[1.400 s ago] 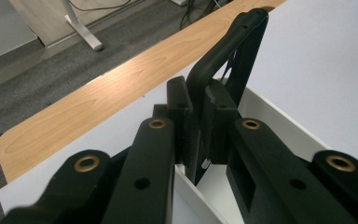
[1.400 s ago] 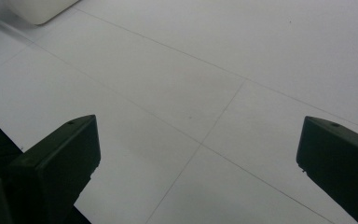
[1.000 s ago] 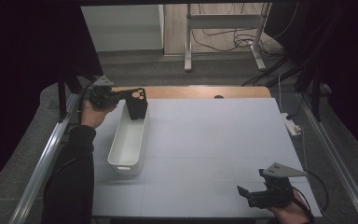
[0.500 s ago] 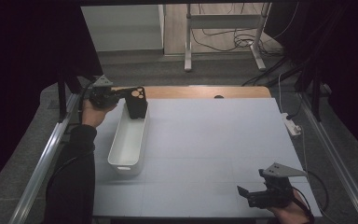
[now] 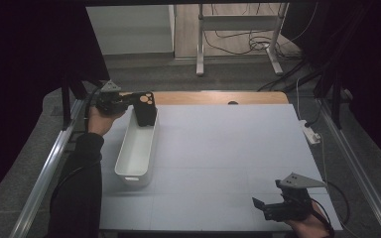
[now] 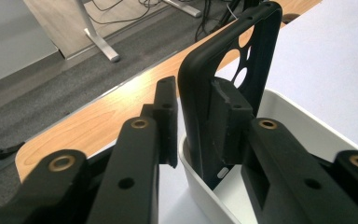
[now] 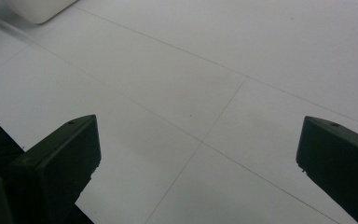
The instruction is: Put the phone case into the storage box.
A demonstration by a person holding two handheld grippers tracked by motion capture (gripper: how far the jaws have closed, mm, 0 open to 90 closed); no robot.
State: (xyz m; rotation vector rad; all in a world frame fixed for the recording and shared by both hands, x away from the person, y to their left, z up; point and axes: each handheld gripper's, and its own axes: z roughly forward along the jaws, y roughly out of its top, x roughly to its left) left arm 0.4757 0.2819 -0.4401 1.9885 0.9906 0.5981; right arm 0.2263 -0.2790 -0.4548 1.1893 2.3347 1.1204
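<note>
The phone case [image 6: 228,93] stands in the white bin [image 5: 138,148]; the left gripper [image 6: 193,121] fingers have just spread, releasing it for deposit.

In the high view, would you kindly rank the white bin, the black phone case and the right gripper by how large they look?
1. White bin: clearly the largest.
2. Right gripper and black phone case: unranked. The gripper looks somewhat bigger, but it sits much nearer the camera, and the case's lower part sits inside the bin.

Dim room, light falling on the white tabletop [image 5: 228,148].
Grey carpet [image 5: 144,67] lying beyond; cables [image 5: 238,42] trailing around 2 metal desk legs [image 5: 200,47].
</note>
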